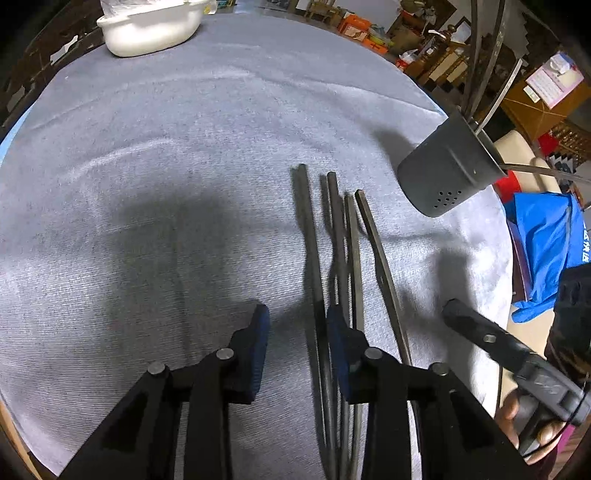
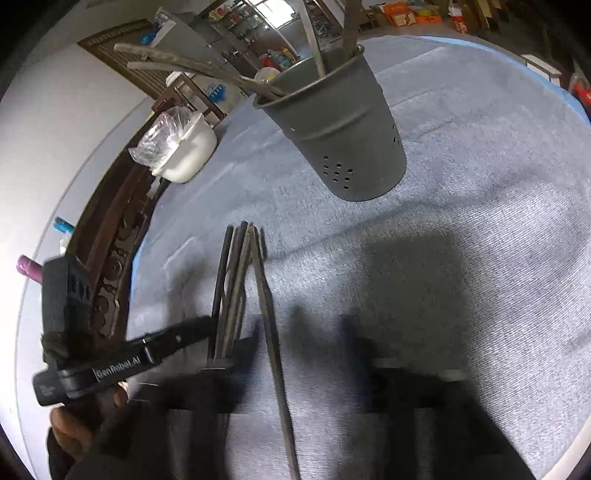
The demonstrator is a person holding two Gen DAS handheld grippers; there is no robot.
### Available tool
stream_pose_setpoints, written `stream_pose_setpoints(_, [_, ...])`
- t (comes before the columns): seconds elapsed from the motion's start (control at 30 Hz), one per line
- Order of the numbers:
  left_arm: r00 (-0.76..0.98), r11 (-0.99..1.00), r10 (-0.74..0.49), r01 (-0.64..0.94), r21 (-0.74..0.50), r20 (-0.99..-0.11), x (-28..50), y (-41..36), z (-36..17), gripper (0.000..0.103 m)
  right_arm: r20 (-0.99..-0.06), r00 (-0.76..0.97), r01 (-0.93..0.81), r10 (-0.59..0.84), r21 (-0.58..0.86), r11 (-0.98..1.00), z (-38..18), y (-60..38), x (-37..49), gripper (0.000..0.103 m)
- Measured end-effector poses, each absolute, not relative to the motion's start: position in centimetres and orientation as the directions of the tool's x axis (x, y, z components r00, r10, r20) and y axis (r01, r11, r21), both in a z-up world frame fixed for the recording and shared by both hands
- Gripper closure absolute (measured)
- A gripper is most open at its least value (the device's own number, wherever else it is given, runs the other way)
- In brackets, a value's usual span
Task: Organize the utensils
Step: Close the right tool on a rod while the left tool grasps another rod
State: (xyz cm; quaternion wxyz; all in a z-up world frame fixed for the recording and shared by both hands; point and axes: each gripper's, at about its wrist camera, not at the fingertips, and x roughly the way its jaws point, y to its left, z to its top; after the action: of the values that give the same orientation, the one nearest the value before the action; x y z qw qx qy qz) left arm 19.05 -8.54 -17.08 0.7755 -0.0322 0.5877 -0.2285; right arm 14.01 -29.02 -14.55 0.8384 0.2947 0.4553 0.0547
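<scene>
Several long dark utensils (image 1: pixel 332 229) lie side by side on the grey cloth (image 1: pixel 184 184), their ends pointing at a grey perforated holder (image 1: pixel 443 173). That holder (image 2: pixel 340 122) stands on the cloth with several utensils sticking out of it. My left gripper (image 1: pixel 297 328) is low over the bundle, its blue pads apart; the leftmost handle runs between them beside the right pad, not squeezed. My right gripper (image 2: pixel 310 354) is blurred, with its jaws wide apart. One handle (image 2: pixel 273 350) lies between them on the cloth, untouched.
A white bowl (image 1: pixel 147 29) with clear plastic in it sits at the cloth's far edge. A blue bag (image 1: pixel 543 251) lies just off the table past the holder. The person's hand (image 2: pixel 70 424) grips the left gripper's handle. Cluttered shelves and boxes fill the background.
</scene>
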Motion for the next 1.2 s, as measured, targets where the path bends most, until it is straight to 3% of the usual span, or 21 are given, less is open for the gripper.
stream_pose_setpoints(0.07, [0.203,0.894,-0.389,0.32,-0.315,-0.898,18.9,-7.9,-17.0,0.076,-0.728,0.588,0.149,0.352,0.526,0.838,-14.2,-28.3,14.3,0.036])
stream_pose_setpoints(0.1, [0.202,0.894,-0.387,0.321,-0.312,-0.9,18.9,-7.6,-17.0,0.077,-0.738,0.581,0.141,0.345,0.508,0.85,-14.1,-27.9,14.5,0.042])
stream_pose_setpoints(0.13, [0.201,0.894,-0.385,0.323,-0.31,-0.901,18.8,-7.2,-16.9,0.078,-0.752,0.568,0.126,0.334,0.48,0.868,-14.0,-27.3,15.0,0.052])
stream_pose_setpoints(0.17, [0.2,0.894,-0.383,0.326,-0.307,-0.902,18.6,-7.0,-16.9,0.078,-0.772,0.551,0.108,0.317,0.443,0.89,-14.0,-26.5,15.5,0.072])
stream_pose_setpoints(0.4, [0.188,0.874,-0.392,0.382,-0.301,-0.901,17.8,-6.3,-16.8,0.081,-0.822,0.493,0.068,0.286,0.364,0.929,-14.3,-23.7,18.3,0.071])
stream_pose_setpoints(0.53, [0.183,0.861,-0.394,0.417,-0.292,-0.901,17.6,-6.1,-16.9,0.088,-0.861,0.444,0.095,0.247,0.319,0.943,-14.8,-23.0,19.8,0.072])
stream_pose_setpoints(0.57, [0.178,0.854,-0.397,0.432,-0.29,-0.901,17.6,-6.0,-16.9,0.088,-0.869,0.434,0.106,0.238,0.312,0.944,-14.9,-23.0,20.0,0.078])
stream_pose_setpoints(0.6, [0.171,0.844,-0.397,0.453,-0.286,-0.901,17.4,-5.7,-16.7,0.088,-0.873,0.431,0.118,0.229,0.306,0.945,-15.0,-23.2,19.9,0.091])
stream_pose_setpoints(0.63, [0.165,0.835,-0.398,0.473,-0.282,-0.903,17.4,-5.6,-16.7,0.088,-0.878,0.422,0.14,0.225,0.309,0.941,-15.2,-23.5,19.9,0.094])
stream_pose_setpoints(0.83, [0.104,0.75,-0.407,0.606,-0.266,-0.908,18.3,-6.6,-16.8,0.087,-0.869,0.413,0.292,0.273,0.41,0.864,-15.6,-27.0,18.3,0.095])
stream_pose_setpoints(1.1, [0.073,0.748,-0.388,0.607,-0.268,-0.919,18.6,-6.4,-16.7,0.085,-0.869,0.369,0.288,0.329,0.443,0.849,-16.0,-27.0,17.1,0.092])
stream_pose_setpoints(1.2, [0.091,0.767,-0.376,0.589,-0.254,-0.922,19.2,-6.3,-16.2,0.073,-0.876,0.36,0.281,0.319,0.429,0.859,-15.6,-26.6,17.8,0.09])
